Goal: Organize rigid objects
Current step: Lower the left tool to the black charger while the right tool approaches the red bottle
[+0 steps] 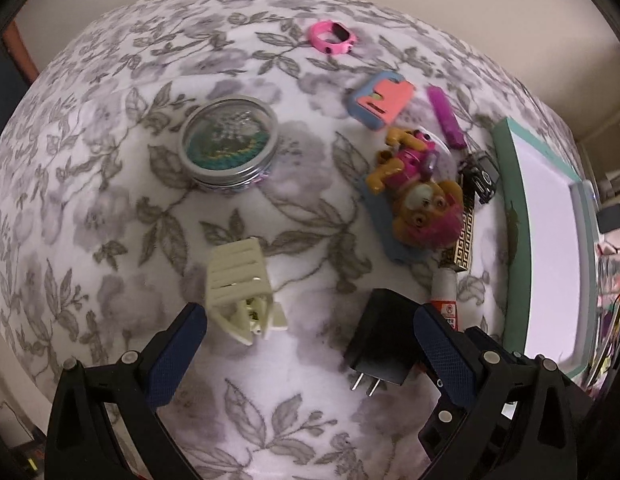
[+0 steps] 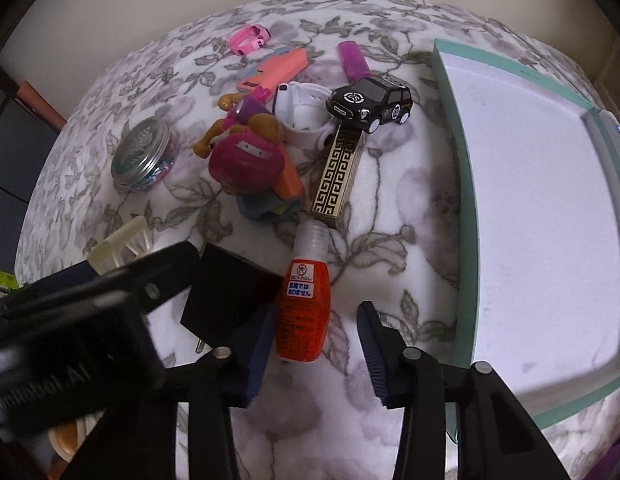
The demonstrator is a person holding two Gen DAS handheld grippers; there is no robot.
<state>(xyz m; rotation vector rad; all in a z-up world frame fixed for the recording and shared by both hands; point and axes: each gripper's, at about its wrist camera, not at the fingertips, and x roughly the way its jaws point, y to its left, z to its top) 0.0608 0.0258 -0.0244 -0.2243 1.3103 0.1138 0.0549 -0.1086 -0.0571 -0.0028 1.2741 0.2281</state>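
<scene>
Small rigid objects lie on a floral blanket. My left gripper [image 1: 310, 328] is open, low over the blanket, with a cream hair clip [image 1: 242, 288] by its left finger and a black plug adapter [image 1: 383, 340] against its right finger. My right gripper [image 2: 315, 344] is open around the base of an orange bottle [image 2: 304, 308]. The adapter [image 2: 226, 300] lies just left of the bottle. A toy dog figure [image 2: 250, 156], a black toy car [image 2: 369, 100], a gold patterned box [image 2: 337, 172] and a white watch band [image 2: 306, 112] lie beyond. A teal-edged white box [image 2: 549, 208] is open at the right.
A round tin with a clear lid [image 1: 228, 144] sits at the left. A pink watch [image 1: 333, 38], a pink and blue case [image 1: 383, 98] and a purple lighter [image 1: 445, 116] lie at the far side. The left gripper body [image 2: 70, 340] crowds the right wrist view's lower left.
</scene>
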